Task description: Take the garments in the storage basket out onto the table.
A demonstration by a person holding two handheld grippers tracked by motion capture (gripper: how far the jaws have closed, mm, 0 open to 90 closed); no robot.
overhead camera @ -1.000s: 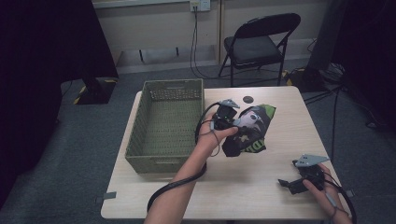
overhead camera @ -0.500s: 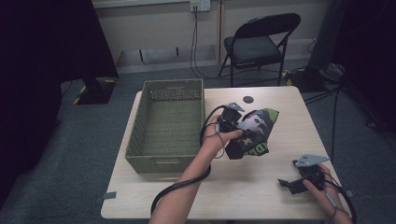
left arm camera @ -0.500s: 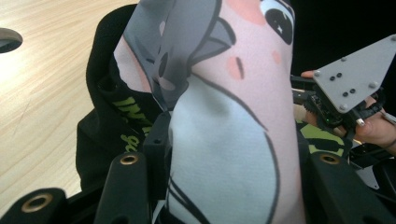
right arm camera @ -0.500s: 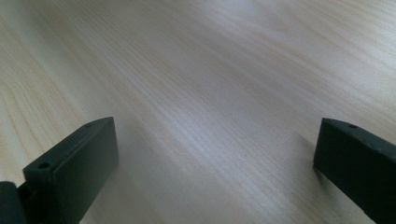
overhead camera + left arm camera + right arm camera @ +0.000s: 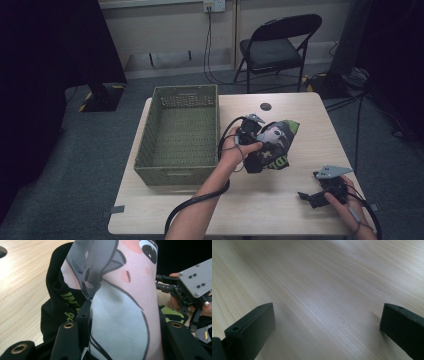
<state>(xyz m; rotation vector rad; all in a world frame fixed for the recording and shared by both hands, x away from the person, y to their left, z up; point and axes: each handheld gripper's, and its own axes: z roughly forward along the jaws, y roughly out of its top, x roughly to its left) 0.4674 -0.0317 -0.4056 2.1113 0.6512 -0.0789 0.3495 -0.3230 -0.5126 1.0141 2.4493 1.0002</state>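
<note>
Left tool (image 5: 253, 135) clamps the black printed cloth garment (image 5: 274, 146); lift it well clear before swinging toward the green woven basket (image 5: 178, 134) beside it.

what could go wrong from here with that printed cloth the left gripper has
The left gripper pinches just one fold of the printed cloth, so the loose rest could drag on the table or slip free. Hanging folds might snag the green basket rim. The right gripper rests open, too far off to help.
</note>
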